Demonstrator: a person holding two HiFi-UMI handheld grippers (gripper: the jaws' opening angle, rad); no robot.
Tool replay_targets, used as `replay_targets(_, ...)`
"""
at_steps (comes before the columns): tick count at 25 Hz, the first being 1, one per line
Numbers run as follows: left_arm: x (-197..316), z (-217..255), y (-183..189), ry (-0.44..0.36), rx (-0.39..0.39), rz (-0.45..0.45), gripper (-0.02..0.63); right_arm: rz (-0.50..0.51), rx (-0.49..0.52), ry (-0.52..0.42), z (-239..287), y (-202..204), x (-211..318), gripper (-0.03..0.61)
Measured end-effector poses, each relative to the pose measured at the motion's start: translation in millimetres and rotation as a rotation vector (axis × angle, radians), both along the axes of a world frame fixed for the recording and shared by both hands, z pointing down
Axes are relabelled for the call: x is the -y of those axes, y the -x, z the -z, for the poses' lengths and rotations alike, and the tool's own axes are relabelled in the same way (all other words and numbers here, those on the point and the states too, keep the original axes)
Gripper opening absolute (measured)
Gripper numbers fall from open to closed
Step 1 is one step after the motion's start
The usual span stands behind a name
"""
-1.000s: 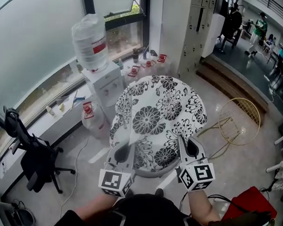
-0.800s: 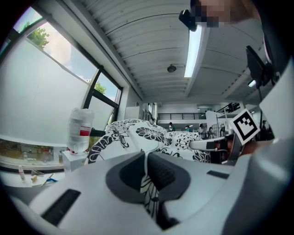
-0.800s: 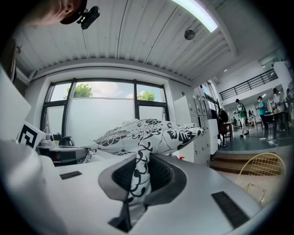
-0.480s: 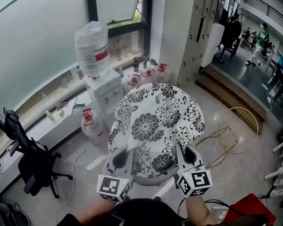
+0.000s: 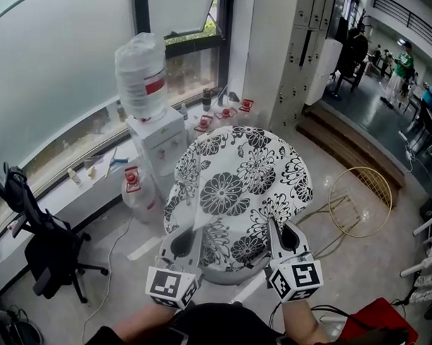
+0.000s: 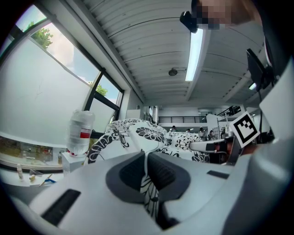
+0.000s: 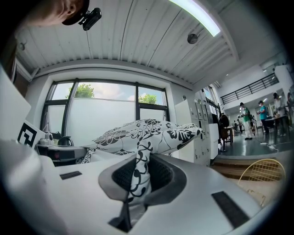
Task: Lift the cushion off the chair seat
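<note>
Between the two hand-held tongs, out in front of the person: one round padded cushion (image 5: 237, 187) in white fabric printed with black flowers. It is held up in the air by its near edge, and its far edge rises away from both grippers.

Item, the left gripper (image 5: 187, 238): pale grey plastic with a marker cube at its rear. Its jaws are pressed together on the near-left hem of the cushion (image 6: 151, 137), and a thin fold of the printed cloth is pinched flat between the dark pads (image 6: 131, 172).

Item, the right gripper (image 5: 284, 238): same make. Its jaws are nipped on the near-right hem, and a thicker bunch of cloth (image 7: 140, 176) stands up between them.

Item, to the right of the right gripper and low on the floor: a round gold wire chair seat (image 5: 379, 174) on thin legs, well apart from the cushion.

Item, beyond the left gripper, past the cushion's far-left edge: a white water dispenser (image 5: 161, 134) carrying an upturned clear water bottle (image 5: 140, 63) with a red label. A second clear bottle (image 5: 134, 186) with a red cap stands on the floor just beside it.

Item, well to the left of the left gripper: a black swivel office chair (image 5: 47, 244) by the window ledge.
</note>
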State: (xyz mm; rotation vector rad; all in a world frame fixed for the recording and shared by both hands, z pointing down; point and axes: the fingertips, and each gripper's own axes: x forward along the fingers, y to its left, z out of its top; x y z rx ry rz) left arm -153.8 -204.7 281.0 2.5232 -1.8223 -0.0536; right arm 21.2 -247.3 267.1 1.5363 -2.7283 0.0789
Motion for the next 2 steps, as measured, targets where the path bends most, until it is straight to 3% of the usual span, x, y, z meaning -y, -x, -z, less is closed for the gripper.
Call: replay_targets(2, -2.7, -1.6, 1.2, 0.004, 0.001, 0.002, 0.011, -0.006, -0.004, 0.007, -2.9, 0.7, -3.1, 0.038)
